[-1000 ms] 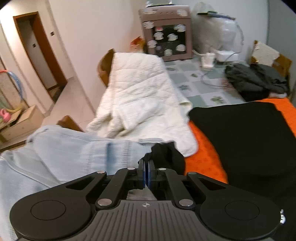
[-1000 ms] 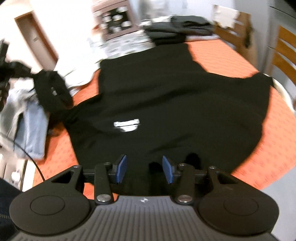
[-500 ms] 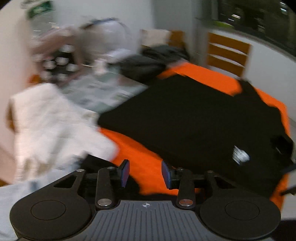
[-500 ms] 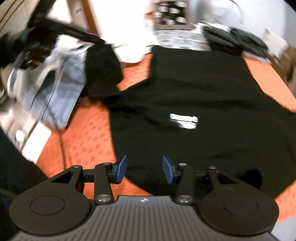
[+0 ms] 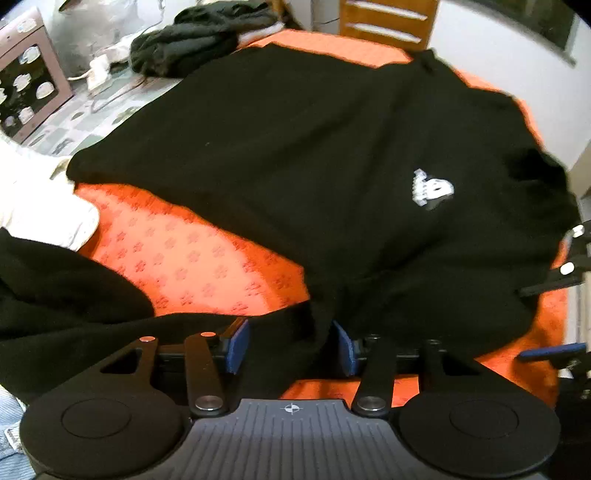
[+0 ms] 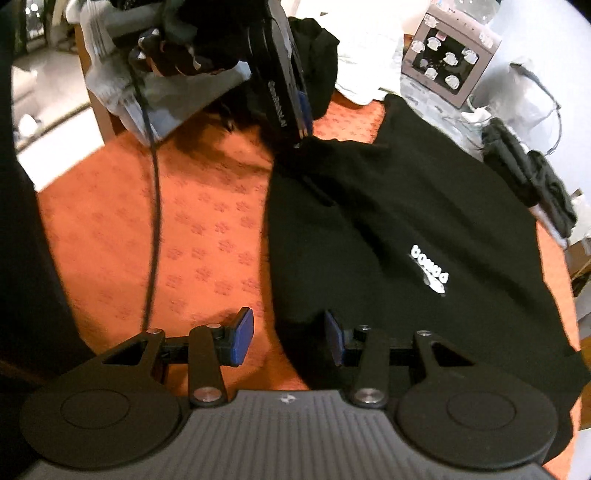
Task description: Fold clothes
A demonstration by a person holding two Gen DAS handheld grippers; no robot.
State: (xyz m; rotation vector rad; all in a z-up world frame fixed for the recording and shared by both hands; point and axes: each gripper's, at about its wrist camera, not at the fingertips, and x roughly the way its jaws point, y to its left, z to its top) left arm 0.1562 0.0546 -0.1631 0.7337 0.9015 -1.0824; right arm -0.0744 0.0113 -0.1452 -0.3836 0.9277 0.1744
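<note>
A black T-shirt [image 5: 295, 147] with a white chest logo [image 5: 432, 188] lies spread on the orange tablecloth [image 5: 192, 254]. My left gripper [image 5: 290, 347] is open, low over the shirt's sleeve, and black fabric lies between its blue pads [image 5: 236, 345]. In the right wrist view, the same T-shirt [image 6: 406, 221] fills the right half. My right gripper [image 6: 288, 343] is open at the shirt's near edge, one pad over the fabric and the other over orange cloth. The left gripper [image 6: 301, 114] shows at the top, by the sleeve.
Folded dark clothes [image 5: 199, 37] sit at the table's far side. A white quilt [image 5: 37, 203] and a black garment [image 5: 55, 280] lie on the left, with jeans [image 6: 122, 92] beyond. A patterned box [image 6: 450, 66], a wooden chair [image 5: 388, 22] and a black cable [image 6: 153, 221] are in view.
My left gripper was shut on black fabric over the jeans; it has opened and swung right onto the shirt's sleeve. My right gripper, open throughout, has slid left along the shirt's near edge.
</note>
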